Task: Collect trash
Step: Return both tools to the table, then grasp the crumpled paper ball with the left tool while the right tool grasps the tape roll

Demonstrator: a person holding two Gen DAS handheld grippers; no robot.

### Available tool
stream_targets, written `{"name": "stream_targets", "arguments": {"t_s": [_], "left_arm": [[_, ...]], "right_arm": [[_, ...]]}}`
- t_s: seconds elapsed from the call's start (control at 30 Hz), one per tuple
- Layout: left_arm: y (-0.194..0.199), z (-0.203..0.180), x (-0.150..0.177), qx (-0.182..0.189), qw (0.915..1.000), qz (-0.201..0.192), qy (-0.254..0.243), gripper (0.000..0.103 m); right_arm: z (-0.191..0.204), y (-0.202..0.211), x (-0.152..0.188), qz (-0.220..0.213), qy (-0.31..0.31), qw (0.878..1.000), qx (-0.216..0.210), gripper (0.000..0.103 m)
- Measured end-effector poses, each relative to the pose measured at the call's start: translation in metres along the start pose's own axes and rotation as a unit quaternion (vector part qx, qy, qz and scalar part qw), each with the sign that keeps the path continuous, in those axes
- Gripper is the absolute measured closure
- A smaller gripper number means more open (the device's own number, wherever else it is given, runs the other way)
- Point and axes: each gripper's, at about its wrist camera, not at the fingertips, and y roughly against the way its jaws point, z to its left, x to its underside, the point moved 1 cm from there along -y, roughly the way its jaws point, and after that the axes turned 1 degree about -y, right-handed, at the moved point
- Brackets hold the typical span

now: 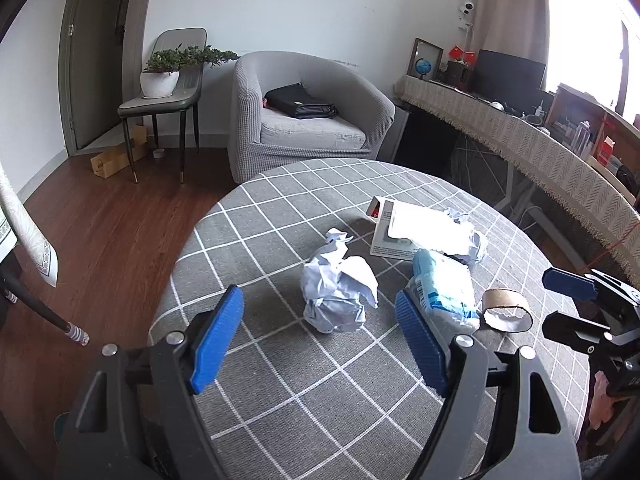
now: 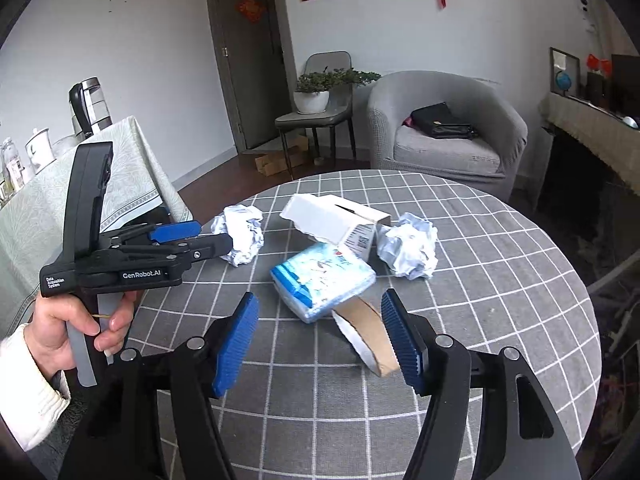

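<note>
Trash lies on a round table with a grey checked cloth (image 1: 280,380) (image 2: 500,320). A crumpled white paper ball (image 1: 338,288) (image 2: 242,234) lies just ahead of my open, empty left gripper (image 1: 320,340) (image 2: 208,236). A blue tissue pack (image 1: 442,290) (image 2: 324,280), a cardboard tape roll (image 1: 505,309) (image 2: 370,334), a torn white box (image 1: 416,230) (image 2: 340,220) and a second paper ball (image 1: 472,236) (image 2: 410,248) lie to the right. My right gripper (image 2: 318,336) (image 1: 568,300) is open and empty, with the roll against its right finger.
A grey armchair (image 1: 308,116) (image 2: 448,128) with a black bag stands behind the table. A chair with a potted plant (image 1: 160,76) (image 2: 316,92) is by the door. A long cloth-covered desk (image 1: 520,140) runs on the right. A side table with a kettle (image 2: 88,104) is on the left.
</note>
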Motion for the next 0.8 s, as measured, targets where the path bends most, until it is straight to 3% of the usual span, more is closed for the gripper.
{"name": "stream_targets", "arguments": {"t_s": [0.37,0.6,0.8], "left_arm": [[-0.019,-0.010,-0.001,0.004,0.9996,0.027,0.004,0.043],[-0.023,-0.008,0.001,0.010,0.9991,0.041,0.005,0.066],[-0.020,-0.008,0.002,0.011,0.9991,0.040,-0.003,0.066]], "right_arm": [[-0.030,-0.004,0.014,0.031,-0.023,0.999,0.021,0.038],[-0.045,-0.012,0.016,0.044,-0.040,0.998,0.018,0.044],[-0.042,-0.016,0.015,0.052,-0.039,0.998,0.015,0.051]]}}
